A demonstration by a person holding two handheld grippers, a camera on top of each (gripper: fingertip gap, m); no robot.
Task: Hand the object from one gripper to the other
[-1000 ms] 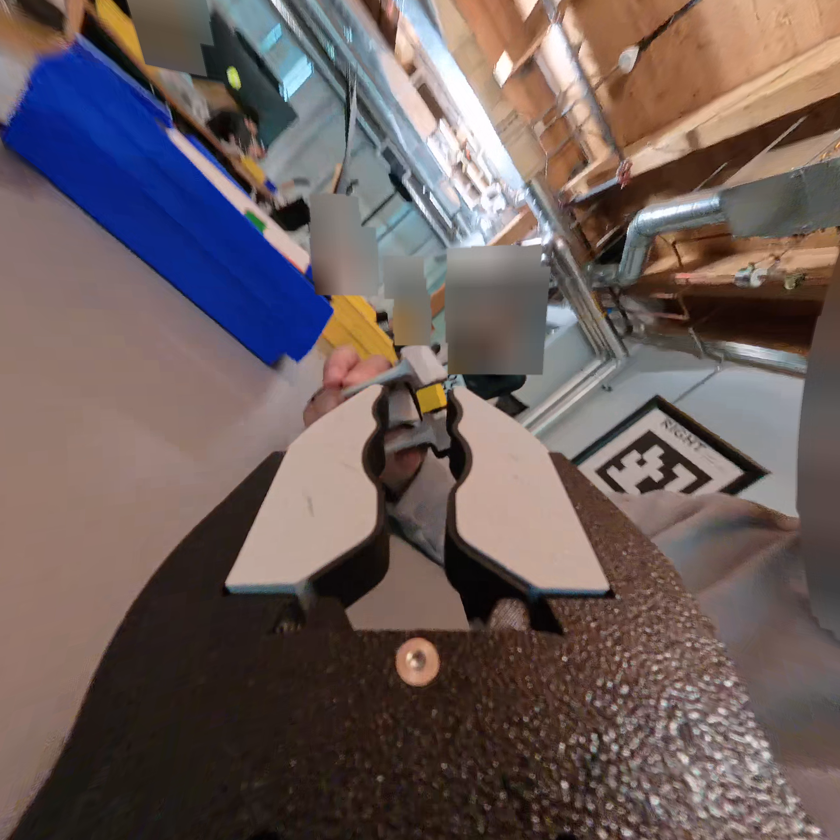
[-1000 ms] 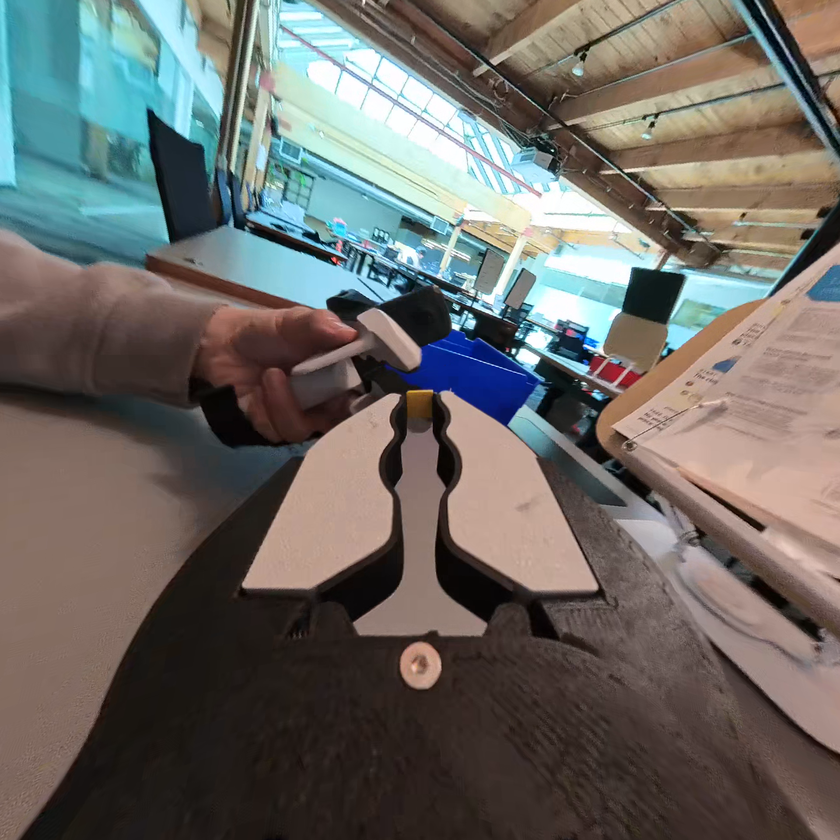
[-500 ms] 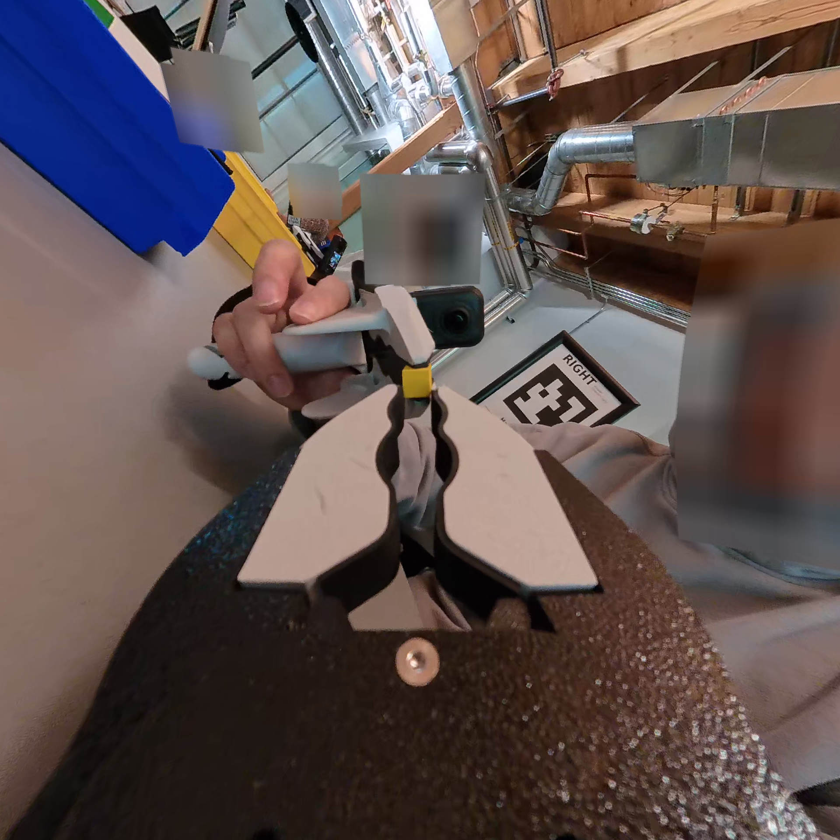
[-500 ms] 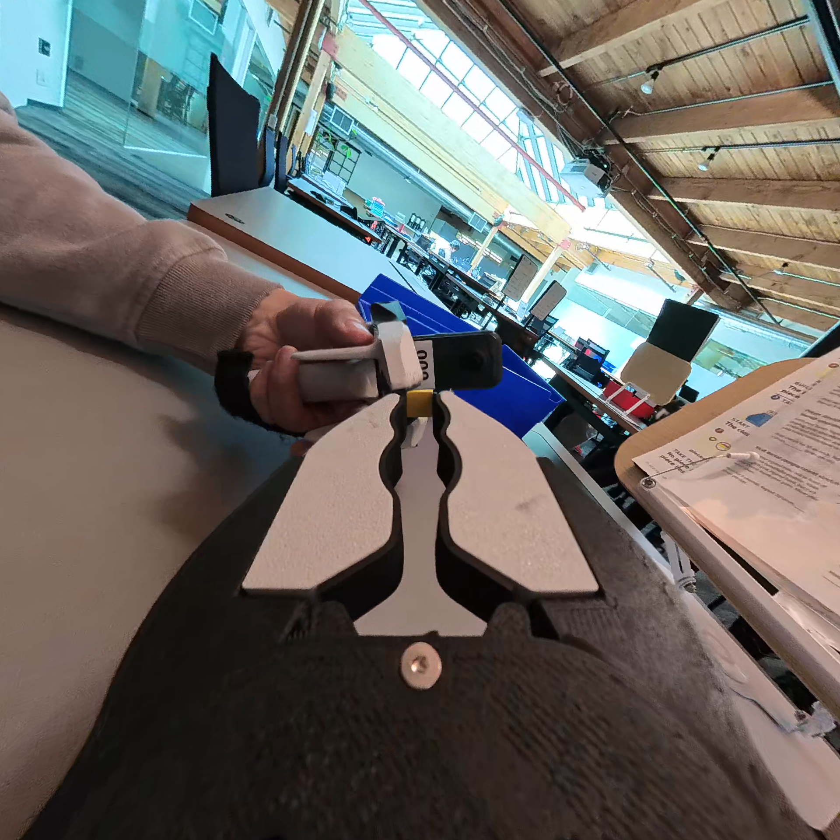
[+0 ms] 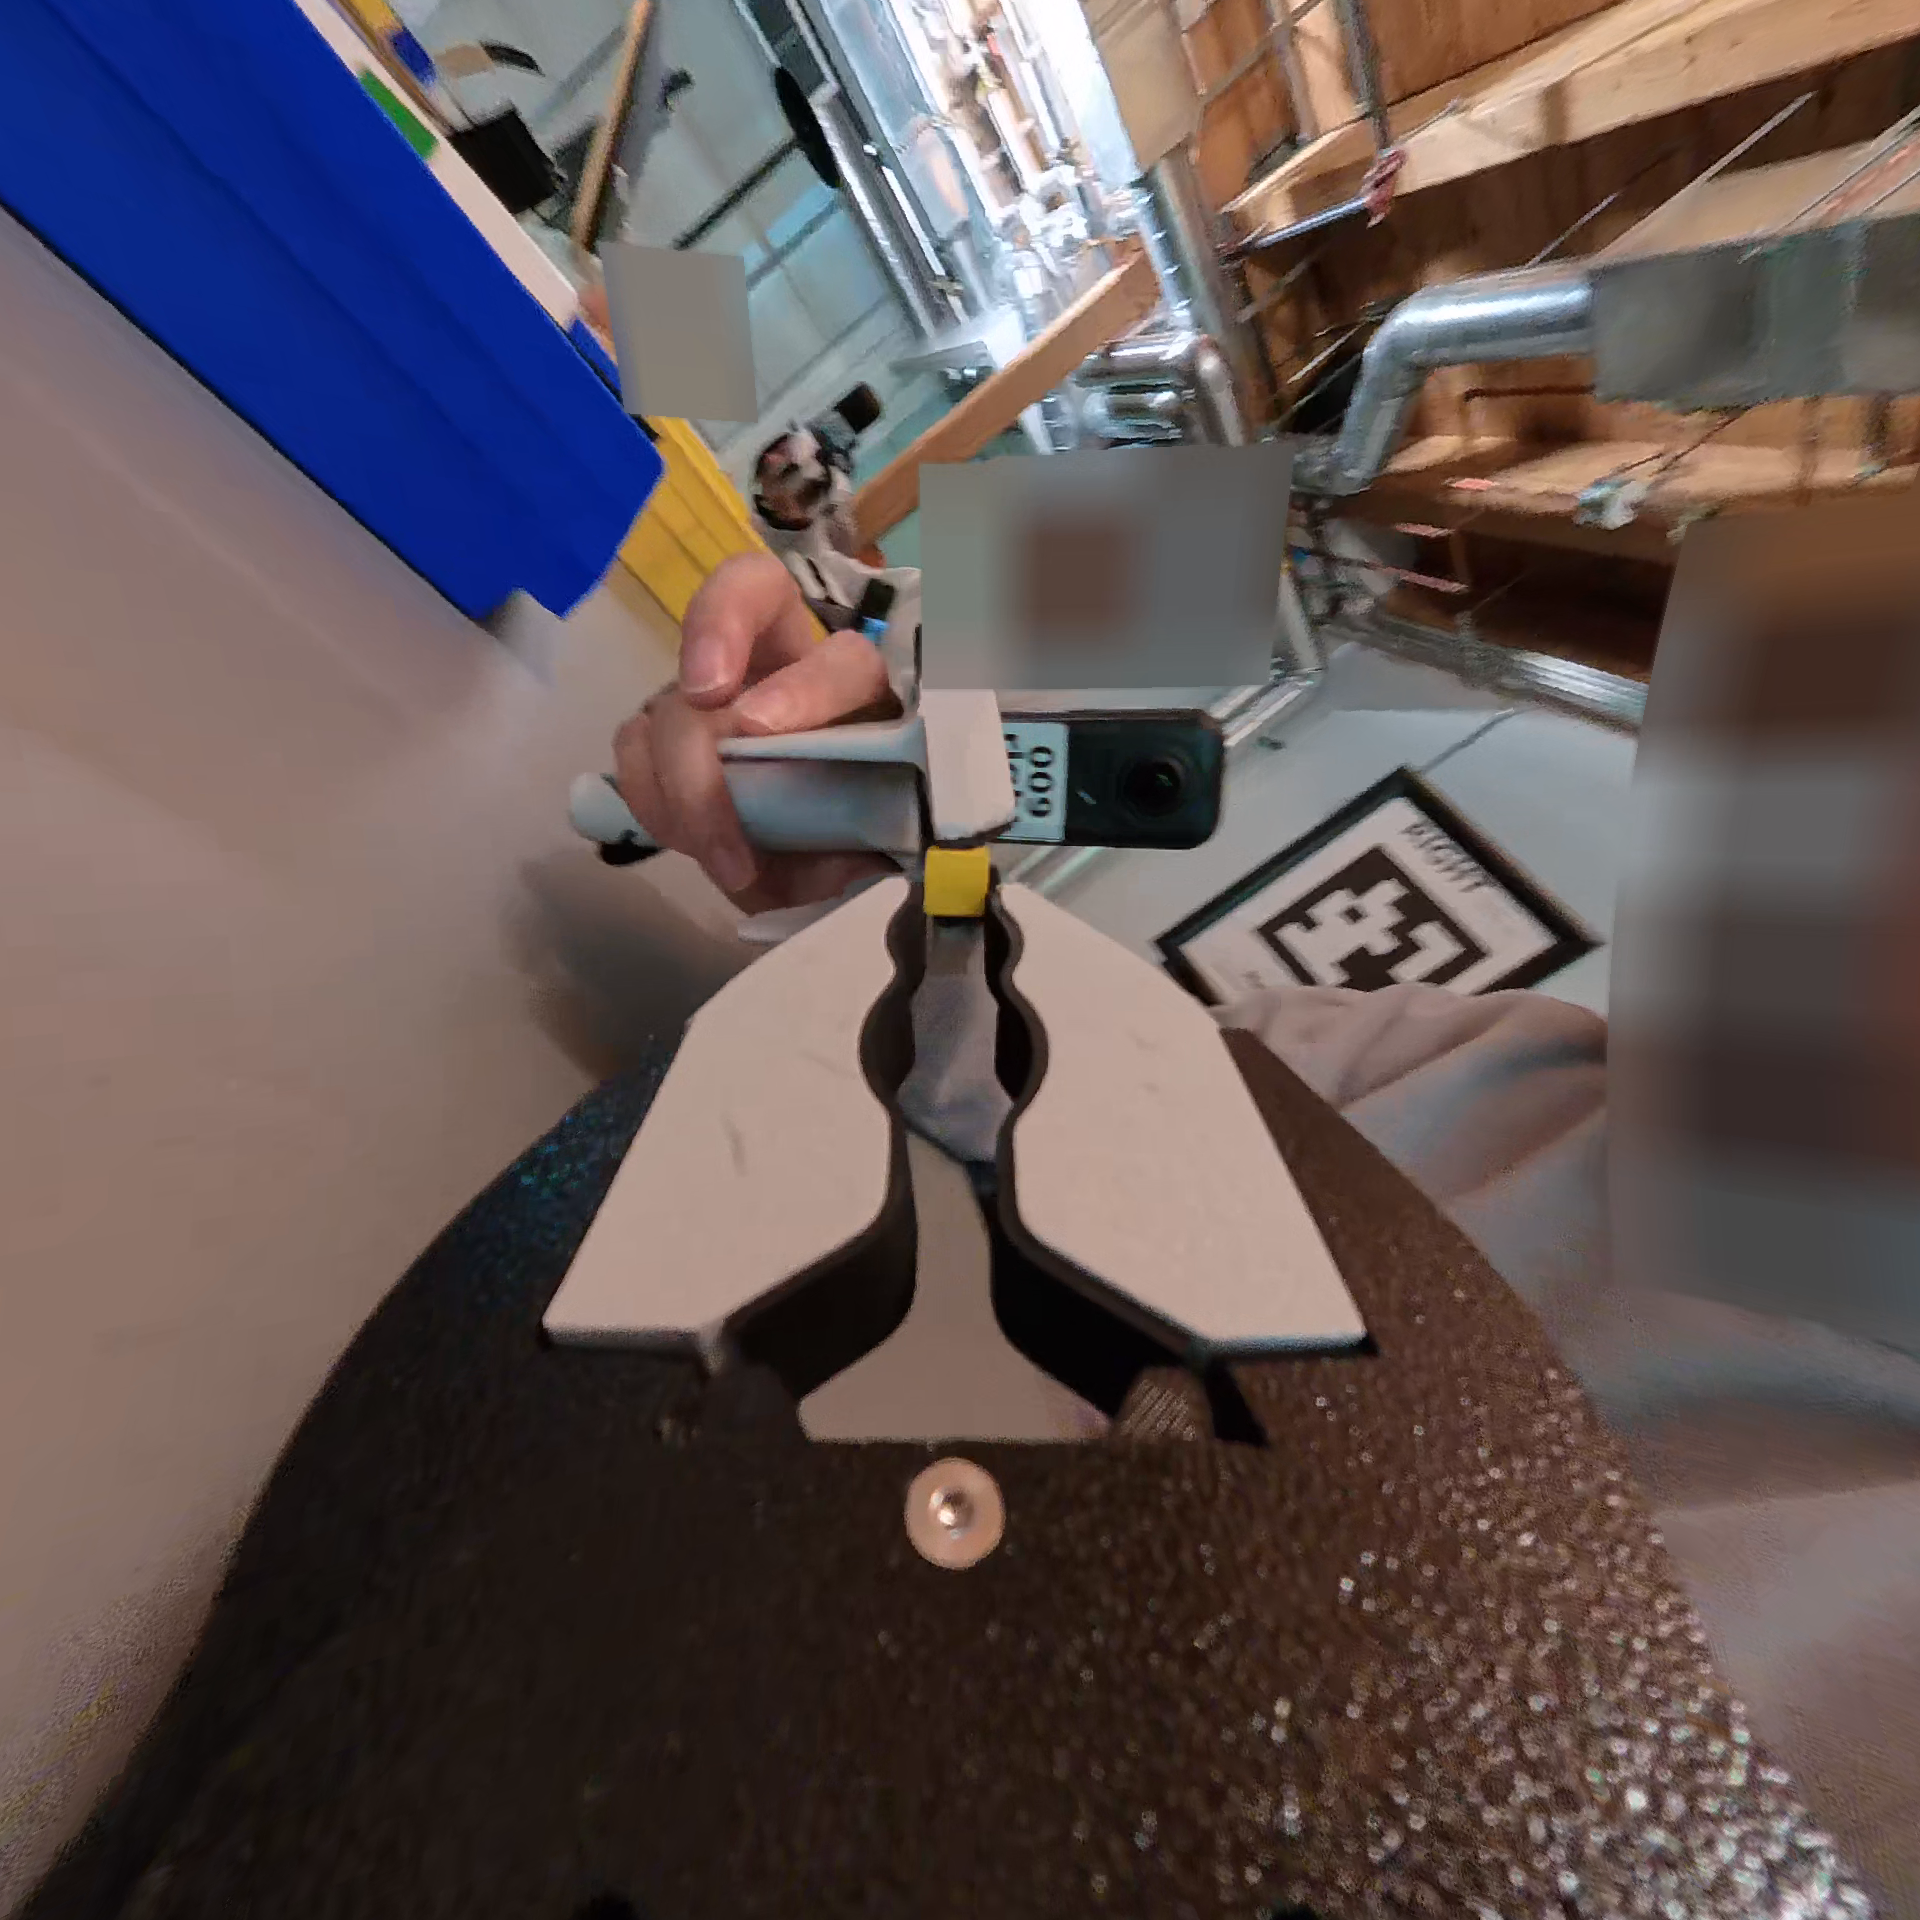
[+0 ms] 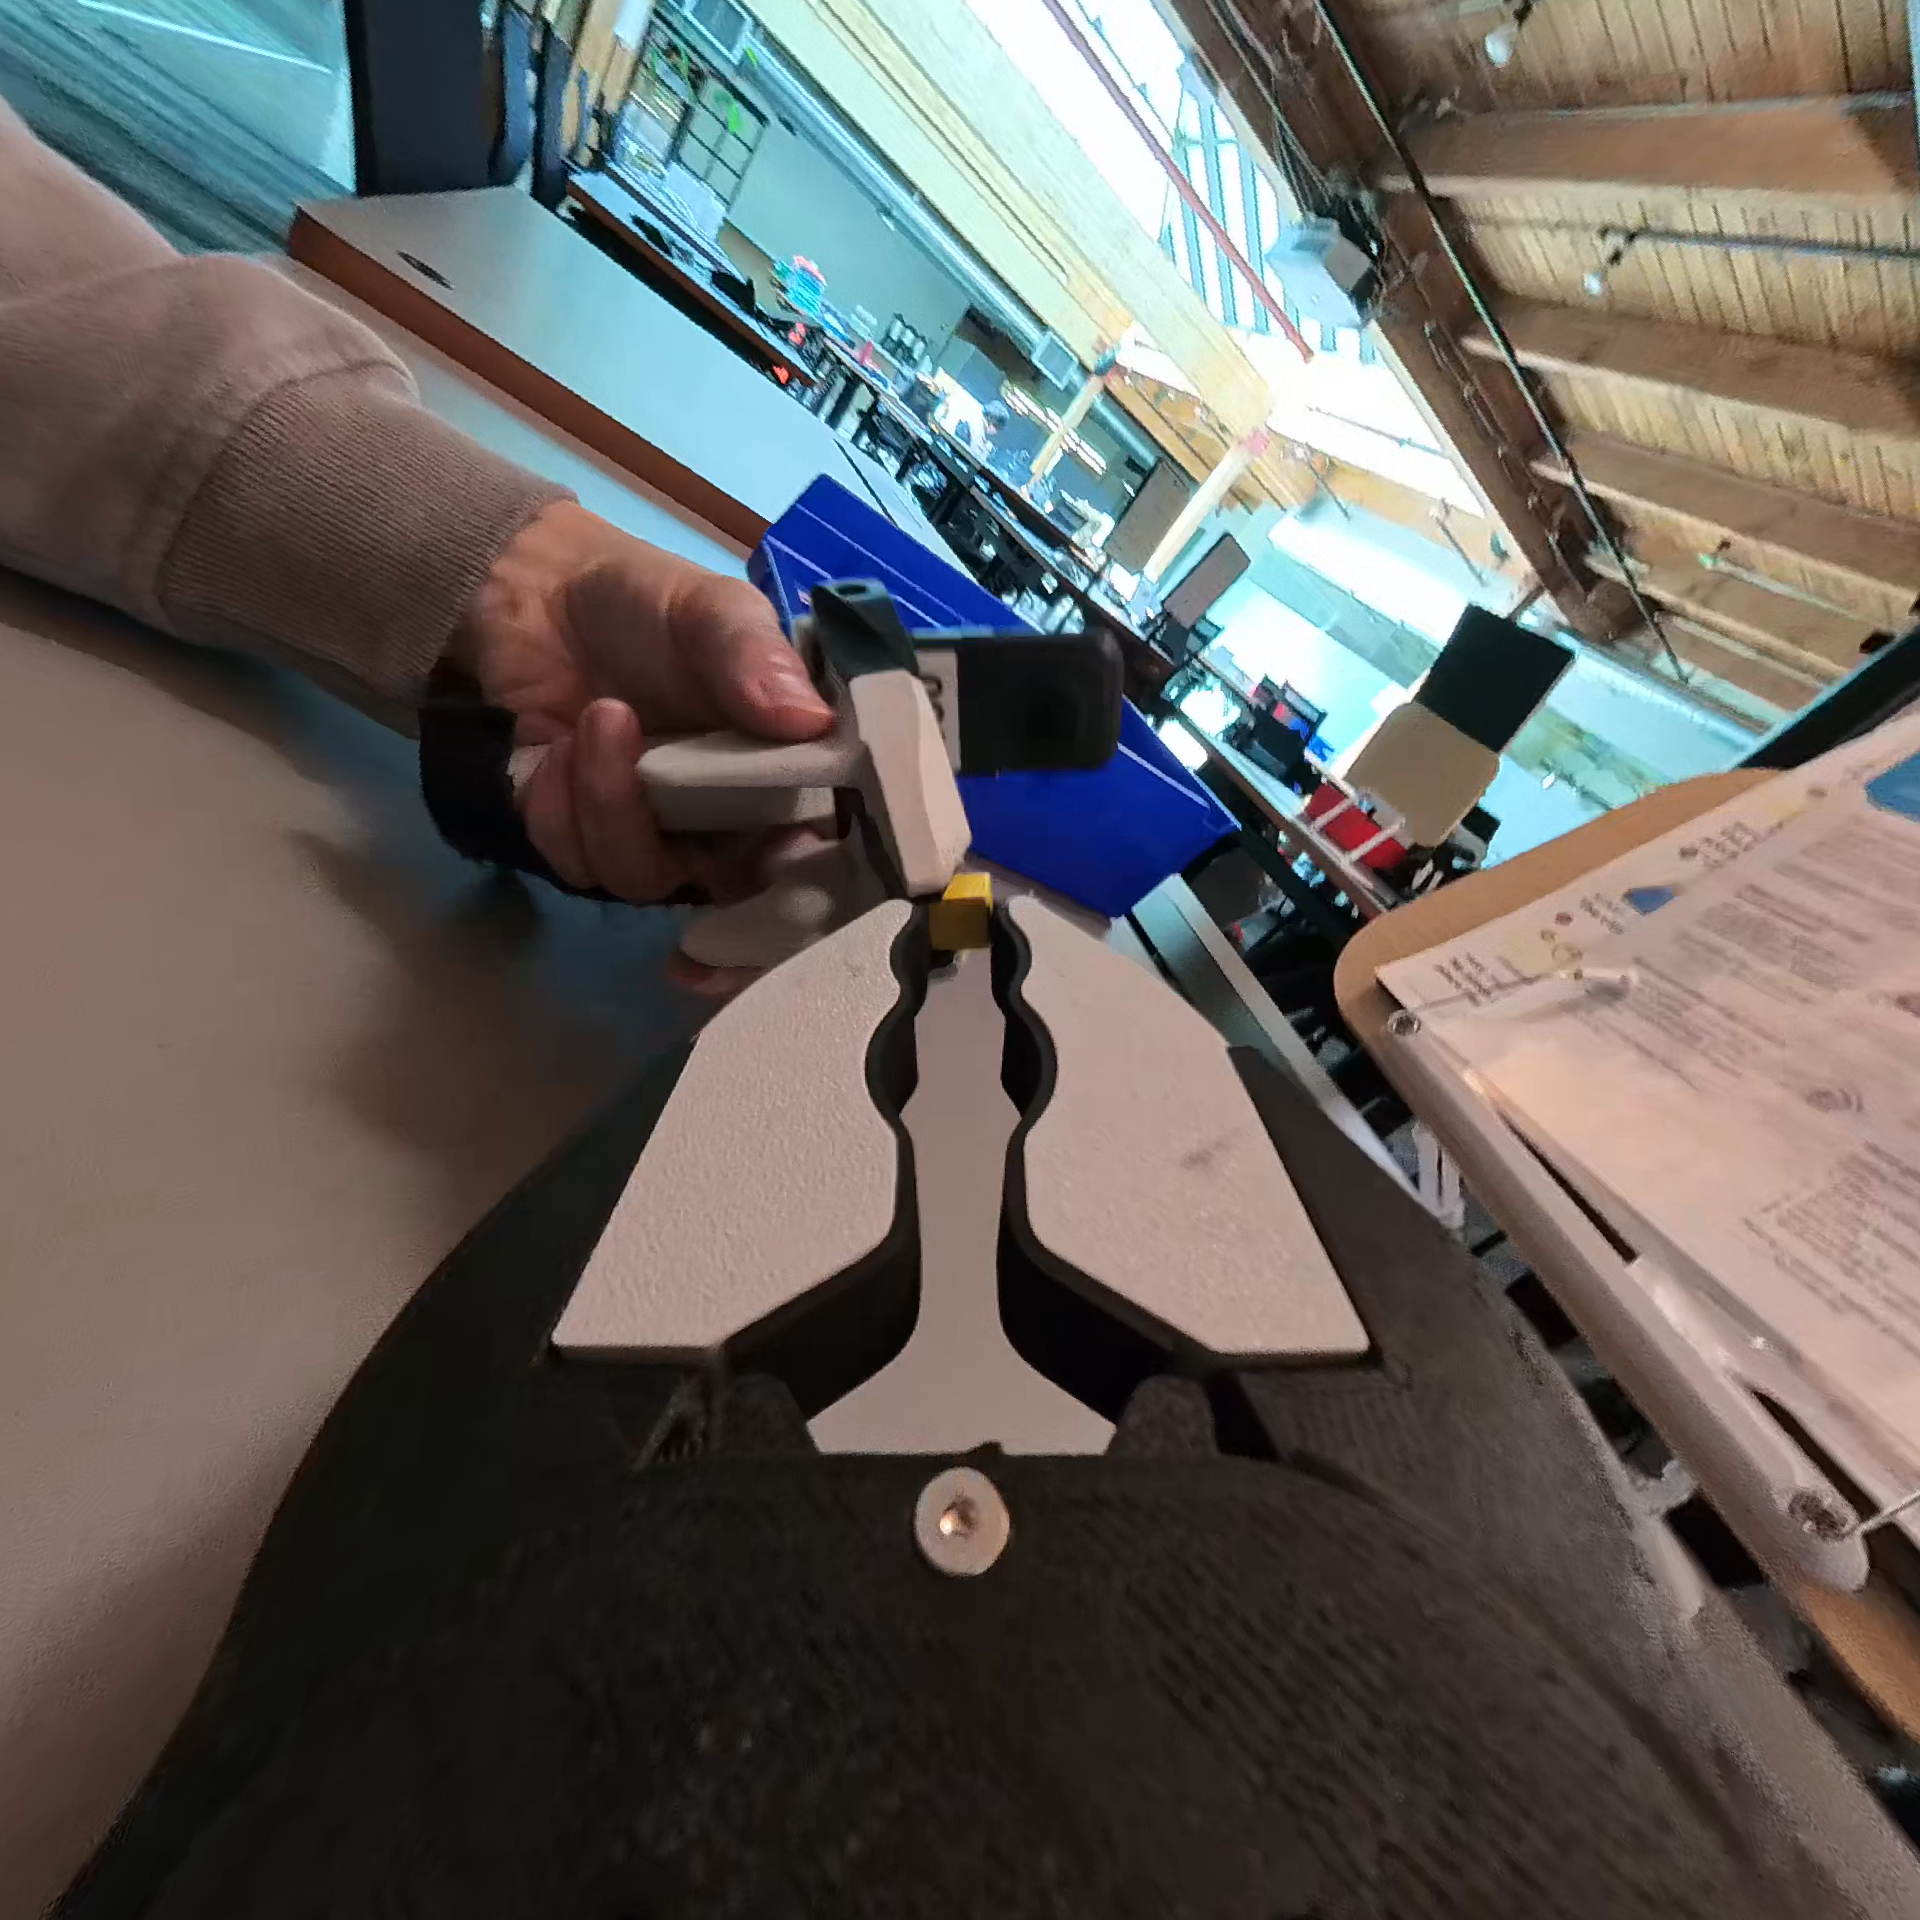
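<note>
Meeting tip to tip above the grey tabletop (image 5: 260, 935), the two grippers share one small yellow block (image 5: 955, 881). In the left wrist view the block sits exactly at the tips of the left gripper (image 5: 954, 920), whose jaws are narrow around it. The other gripper comes from above and its grey finger touches the top of the block. In the right wrist view the same yellow block (image 6: 960, 912) is between the tips of the right gripper (image 6: 956, 925), also with narrow jaws. Which gripper really carries the weight, I cannot tell; both seem to press it.

My judgement is that the handover is in the middle. The danger is the release. The block is very small and only the tips hold it. If the giving jaws open before the receiving jaws press enough, the block can fall on the tabletop. If one hand (image 6: 634, 717) pulls away while both jaws still clamp, the block can twist out. The blue bin (image 6: 1049, 821) behind is apart and does not disturb.
</note>
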